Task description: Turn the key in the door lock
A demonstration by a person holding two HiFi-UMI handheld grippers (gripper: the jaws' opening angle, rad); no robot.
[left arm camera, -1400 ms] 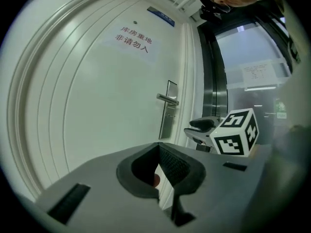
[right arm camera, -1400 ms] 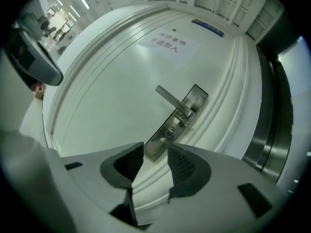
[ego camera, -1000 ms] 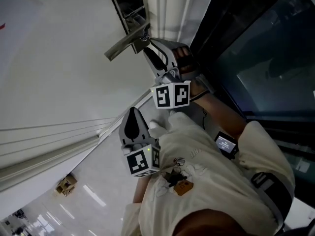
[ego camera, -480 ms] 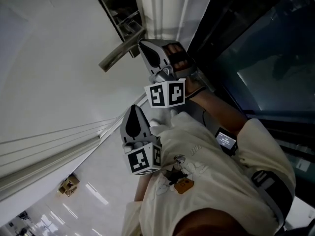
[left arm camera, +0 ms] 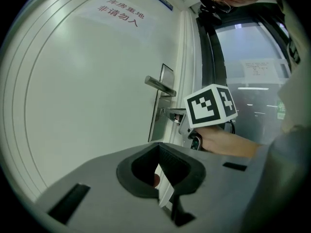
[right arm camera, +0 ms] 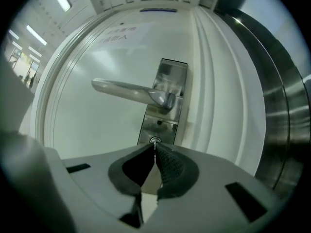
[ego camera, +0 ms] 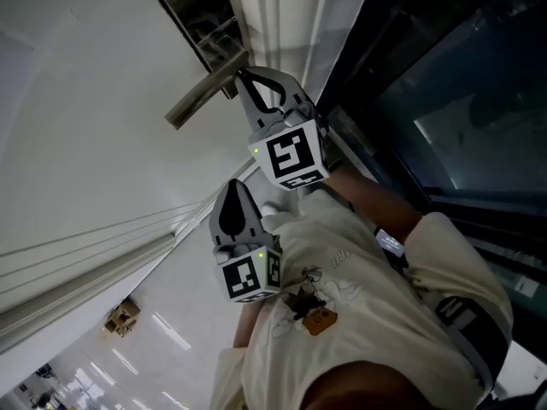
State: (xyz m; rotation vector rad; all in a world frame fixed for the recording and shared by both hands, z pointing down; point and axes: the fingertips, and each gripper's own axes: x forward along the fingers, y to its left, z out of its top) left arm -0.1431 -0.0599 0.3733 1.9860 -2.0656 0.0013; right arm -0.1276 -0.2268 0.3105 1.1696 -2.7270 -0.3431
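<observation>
Head view: my right tongs point(ego camera: 246, 79) have their tips against the plate point(ego camera: 197, 15), just under the handle point(ego camera: 201, 99). My left tongs point(ego camera: 231, 191) hang behind them, nearer my chest.

Left gripper view: the left tongs point(left arm camera: 158, 147) are clenched on nothing. The door point(left arm camera: 87, 106) is ahead of them, and the right tongs point(left arm camera: 167, 113) are ahead to their right.

Right gripper view: the right tongs point(right arm camera: 154, 147) are clenched on the key point(right arm camera: 154, 141). It sits at their tips in the plate, with the handle above.

Head view looks steeply down from above; both gripper views closely face the white door point(right arm camera: 97, 144), sharing its lever handle point(right arm camera: 129, 91).
</observation>
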